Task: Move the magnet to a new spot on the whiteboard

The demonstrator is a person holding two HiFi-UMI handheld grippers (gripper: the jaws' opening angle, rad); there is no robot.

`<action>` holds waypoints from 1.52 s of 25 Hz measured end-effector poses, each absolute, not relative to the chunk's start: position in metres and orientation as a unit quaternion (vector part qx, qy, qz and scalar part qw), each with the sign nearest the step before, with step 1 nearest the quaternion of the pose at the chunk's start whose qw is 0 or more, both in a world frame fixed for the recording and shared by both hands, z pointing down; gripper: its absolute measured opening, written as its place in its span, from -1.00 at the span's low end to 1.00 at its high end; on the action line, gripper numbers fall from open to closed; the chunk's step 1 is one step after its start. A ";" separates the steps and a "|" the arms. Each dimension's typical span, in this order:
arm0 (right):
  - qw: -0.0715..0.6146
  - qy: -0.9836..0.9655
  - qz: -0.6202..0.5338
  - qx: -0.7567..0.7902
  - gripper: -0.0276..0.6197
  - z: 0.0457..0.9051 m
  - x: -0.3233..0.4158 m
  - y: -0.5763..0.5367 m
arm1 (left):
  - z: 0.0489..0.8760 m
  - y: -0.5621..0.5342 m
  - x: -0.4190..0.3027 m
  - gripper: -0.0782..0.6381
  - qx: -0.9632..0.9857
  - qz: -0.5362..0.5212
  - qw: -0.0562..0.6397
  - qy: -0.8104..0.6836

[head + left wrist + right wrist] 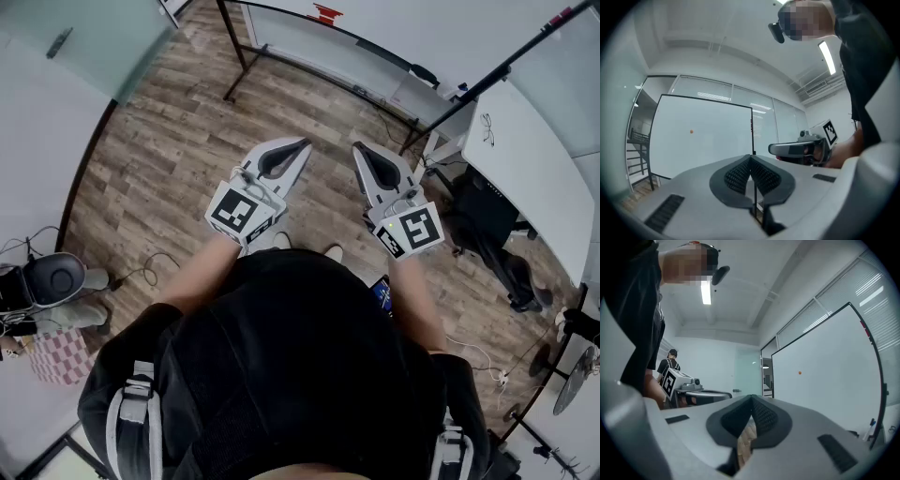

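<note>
The whiteboard (701, 136) stands on a frame ahead of both grippers, also seen in the right gripper view (825, 371) and at the top of the head view (309, 42). A small orange round magnet (691, 131) sticks to its surface at mid-height, and shows as the same dot, the magnet (800, 373), from the right side. My left gripper (305, 143) and right gripper (356, 147) are held side by side in front of my body, level, some way short of the board. The left gripper (751, 158) is shut and empty. So is the right gripper (752, 398).
A second whiteboard (534, 178) stands at the right with a dark chair (487, 211) in front. Cables (141, 272) and a grey device (52, 281) lie on the wooden floor at the left. Another person (670, 364) stands far off in the room.
</note>
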State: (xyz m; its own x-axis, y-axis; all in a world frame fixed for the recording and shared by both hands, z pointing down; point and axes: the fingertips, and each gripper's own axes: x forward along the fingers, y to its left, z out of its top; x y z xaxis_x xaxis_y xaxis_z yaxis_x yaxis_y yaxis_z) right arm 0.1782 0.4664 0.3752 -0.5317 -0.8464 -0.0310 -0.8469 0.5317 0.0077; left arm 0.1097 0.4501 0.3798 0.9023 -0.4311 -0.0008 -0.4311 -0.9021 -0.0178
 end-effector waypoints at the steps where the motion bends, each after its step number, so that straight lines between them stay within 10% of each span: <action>1: 0.013 0.875 0.012 -0.484 -0.93 0.374 0.177 0.467 | 0.380 0.451 0.109 -0.77 -0.975 -0.002 0.010 0.222; 38: -0.005 0.910 0.005 -0.414 -0.93 0.410 0.171 0.478 | 0.389 0.466 0.103 -0.77 -0.948 -0.028 -0.005 0.317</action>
